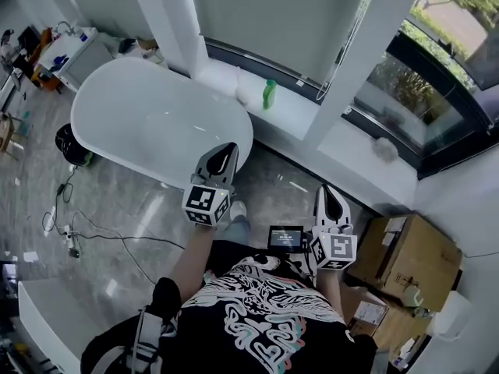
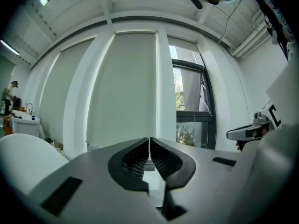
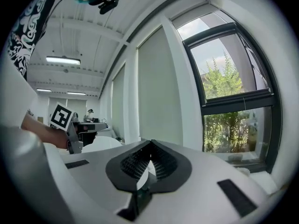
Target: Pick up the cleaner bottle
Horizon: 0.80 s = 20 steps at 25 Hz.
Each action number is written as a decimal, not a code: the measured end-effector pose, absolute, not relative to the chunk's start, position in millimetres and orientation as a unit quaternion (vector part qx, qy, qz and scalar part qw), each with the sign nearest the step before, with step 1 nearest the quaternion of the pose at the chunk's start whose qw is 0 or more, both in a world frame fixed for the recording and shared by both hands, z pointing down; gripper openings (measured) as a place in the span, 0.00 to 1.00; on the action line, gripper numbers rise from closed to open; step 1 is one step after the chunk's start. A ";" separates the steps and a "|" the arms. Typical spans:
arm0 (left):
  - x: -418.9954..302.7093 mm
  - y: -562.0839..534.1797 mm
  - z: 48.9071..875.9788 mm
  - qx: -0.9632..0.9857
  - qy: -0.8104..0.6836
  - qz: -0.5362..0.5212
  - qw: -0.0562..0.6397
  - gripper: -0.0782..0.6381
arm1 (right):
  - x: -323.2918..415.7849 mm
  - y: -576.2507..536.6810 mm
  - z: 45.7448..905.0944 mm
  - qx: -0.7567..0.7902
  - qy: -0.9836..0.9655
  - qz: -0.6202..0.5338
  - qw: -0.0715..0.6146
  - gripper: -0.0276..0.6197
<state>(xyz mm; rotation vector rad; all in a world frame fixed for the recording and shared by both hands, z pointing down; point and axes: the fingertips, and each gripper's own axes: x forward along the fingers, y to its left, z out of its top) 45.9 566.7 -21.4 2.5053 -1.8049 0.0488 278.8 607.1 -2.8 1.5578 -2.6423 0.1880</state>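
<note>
A green cleaner bottle (image 1: 269,93) stands on the white window ledge (image 1: 292,111) beyond the bathtub's right end. My left gripper (image 1: 227,150) hangs over the tub's near rim, well short of the bottle, and its jaws are shut with nothing between them (image 2: 149,152). Further right and nearer to me, my right gripper (image 1: 330,194) floats above the floor, shut and empty as well (image 3: 150,158). Neither gripper view shows the bottle; both look level at the blinds and windows.
A white oval bathtub (image 1: 156,123) fills the left middle. Cardboard boxes (image 1: 409,255) stand at the right. A white cloth lump (image 1: 248,92) lies beside the bottle. Cables (image 1: 70,224) trail over the grey floor at left. A white pillar (image 1: 366,45) divides the windows.
</note>
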 end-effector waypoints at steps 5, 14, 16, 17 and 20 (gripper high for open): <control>54.6 543.1 -16.3 0.819 -0.573 0.028 0.023 0.14 | 277.1 583.0 -1.6 0.509 -0.858 0.058 0.036 0.09; 12.1 439.7 -11.3 0.811 -0.584 0.038 0.020 0.14 | 244.0 490.8 1.0 0.541 -0.838 0.054 0.047 0.09; 1.0 413.1 -11.7 0.813 -0.580 0.039 0.021 0.14 | 233.7 465.0 -0.6 0.545 -0.835 0.054 0.049 0.09; -5.2 399.8 -12.6 0.814 -0.579 0.040 0.022 0.14 | 228.0 452.0 -2.5 0.547 -0.834 0.054 0.049 0.09; -25.0 359.9 -15.4 0.814 -0.579 0.043 0.020 0.14 | 210.4 412.8 -8.1 0.552 -0.830 0.053 0.051 0.09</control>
